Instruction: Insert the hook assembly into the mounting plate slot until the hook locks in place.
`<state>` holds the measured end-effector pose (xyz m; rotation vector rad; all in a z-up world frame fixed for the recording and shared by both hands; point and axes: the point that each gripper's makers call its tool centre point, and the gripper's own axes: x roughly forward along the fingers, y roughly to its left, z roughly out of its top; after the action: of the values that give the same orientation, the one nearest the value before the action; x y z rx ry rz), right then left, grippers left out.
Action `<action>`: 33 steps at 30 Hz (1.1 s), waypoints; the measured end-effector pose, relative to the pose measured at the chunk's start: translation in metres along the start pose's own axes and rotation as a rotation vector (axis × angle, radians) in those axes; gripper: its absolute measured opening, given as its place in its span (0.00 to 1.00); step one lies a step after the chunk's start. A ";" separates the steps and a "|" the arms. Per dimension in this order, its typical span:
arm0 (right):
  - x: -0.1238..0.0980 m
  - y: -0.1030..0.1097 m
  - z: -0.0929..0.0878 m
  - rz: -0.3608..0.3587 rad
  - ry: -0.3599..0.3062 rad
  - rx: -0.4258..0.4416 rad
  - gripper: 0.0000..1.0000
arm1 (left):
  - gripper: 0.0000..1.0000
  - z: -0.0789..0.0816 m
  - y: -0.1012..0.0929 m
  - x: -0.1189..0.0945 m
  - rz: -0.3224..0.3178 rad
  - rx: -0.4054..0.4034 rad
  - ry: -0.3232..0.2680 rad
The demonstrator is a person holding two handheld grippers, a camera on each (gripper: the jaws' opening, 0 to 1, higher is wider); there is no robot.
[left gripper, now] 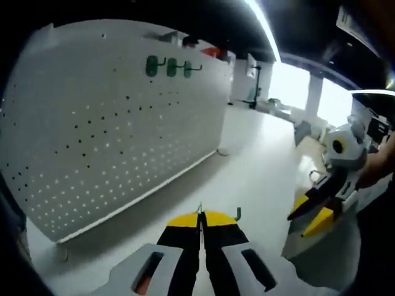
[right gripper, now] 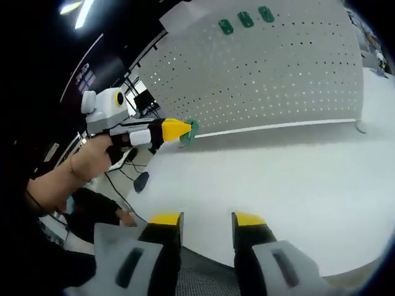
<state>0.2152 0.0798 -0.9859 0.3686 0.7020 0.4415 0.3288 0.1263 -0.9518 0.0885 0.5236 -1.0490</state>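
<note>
The left gripper view is taken from low over the white table (left gripper: pixel 259 166), faced along its own jaws toward the pegboard (left gripper: pixel 92 123), which is seen at a slant on the left, fairly near. The right gripper view is set further back near the table edge, faced at the same pegboard (right gripper: pixel 278 68) from the other side. Shared by both: pegboard, tabletop, the three green hooks (left gripper: pixel 171 66) (right gripper: pixel 245 20) up top.
</note>
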 end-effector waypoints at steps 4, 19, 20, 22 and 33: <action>0.001 0.005 0.012 0.010 -0.043 0.013 0.28 | 0.01 0.001 -0.011 -0.004 -0.008 -0.047 -0.029; 0.007 0.029 0.041 0.043 -0.132 0.006 0.24 | 0.01 -0.007 -0.043 -0.013 -0.044 -0.205 -0.096; 0.008 0.030 0.043 0.043 -0.137 0.000 0.23 | 0.01 -0.007 -0.045 -0.015 -0.044 -0.208 -0.099; 0.008 0.032 0.048 0.042 -0.152 -0.017 0.20 | 0.01 -0.005 -0.046 -0.017 -0.047 -0.233 -0.117; 0.007 0.037 0.066 0.050 -0.216 -0.030 0.14 | 0.01 0.000 -0.058 -0.022 -0.059 -0.318 -0.169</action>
<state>0.2553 0.1029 -0.9258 0.3996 0.4766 0.4515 0.2715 0.1149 -0.9321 -0.2950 0.5352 -1.0086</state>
